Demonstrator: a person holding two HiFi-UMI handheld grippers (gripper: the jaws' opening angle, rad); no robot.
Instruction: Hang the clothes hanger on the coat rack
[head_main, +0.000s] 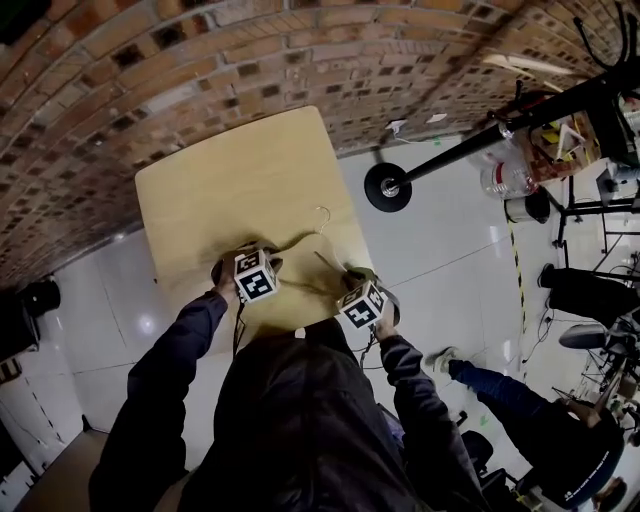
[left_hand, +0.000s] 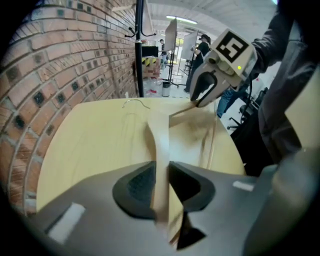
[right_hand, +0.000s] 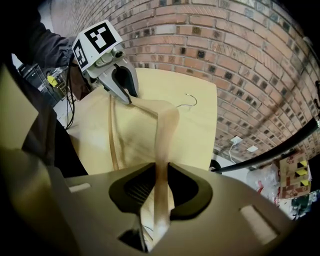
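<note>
A light wooden clothes hanger (head_main: 298, 241) with a thin metal hook (head_main: 322, 216) is over the pale wooden table (head_main: 230, 180). My left gripper (head_main: 246, 254) is shut on the hanger's left arm (left_hand: 159, 150), which runs straight between the pads. My right gripper (head_main: 352, 277) is shut on the right arm (right_hand: 165, 130). Both grippers point steeply down. In the left gripper view the right gripper (left_hand: 200, 98) shows at the hanger's far end. The black coat rack has a round base (head_main: 388, 186) on the floor right of the table, and its pole (head_main: 500, 132) runs toward the upper right.
A brick wall (head_main: 200, 60) stands behind the table. Another person (head_main: 540, 425) stands at the lower right. Cardboard boxes (head_main: 560, 140), stands and chairs crowd the far right. A white socket and cable (head_main: 398, 127) lie by the wall near the rack's base.
</note>
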